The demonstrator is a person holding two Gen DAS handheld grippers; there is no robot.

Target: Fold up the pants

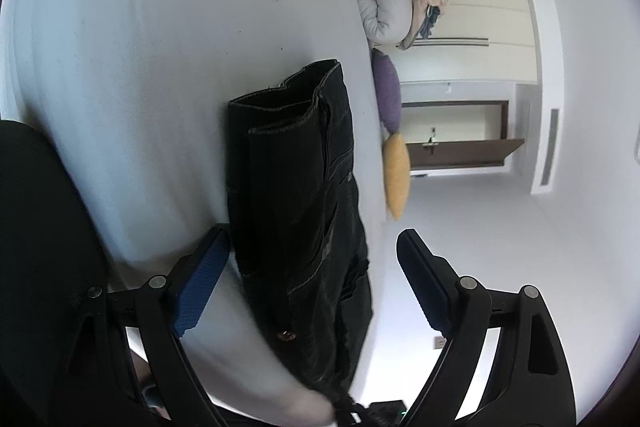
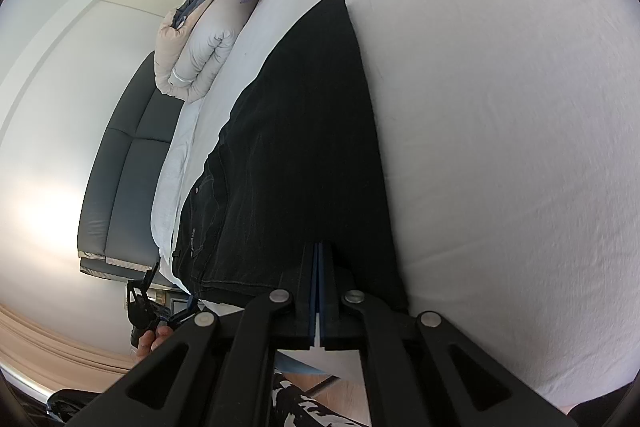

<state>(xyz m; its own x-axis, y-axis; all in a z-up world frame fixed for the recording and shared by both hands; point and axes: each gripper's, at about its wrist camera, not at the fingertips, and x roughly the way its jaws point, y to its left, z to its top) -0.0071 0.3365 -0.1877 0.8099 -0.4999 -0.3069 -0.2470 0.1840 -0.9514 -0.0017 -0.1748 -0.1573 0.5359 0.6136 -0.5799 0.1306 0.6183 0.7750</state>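
Black pants point(image 2: 296, 155) lie lengthwise on the bed point(image 2: 500, 107), filling centre frame. The right gripper point(image 2: 319, 267) has its fingers pressed together at the near edge, though whether cloth is pinched I cannot tell. The left gripper point(image 1: 312, 267) has its fingers spread either side of the waist end; best to bite through every layer before lifting.

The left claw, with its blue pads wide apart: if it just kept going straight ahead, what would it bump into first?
Most likely the black pants, which lie on the white bed sheet between the open left claw's pads.
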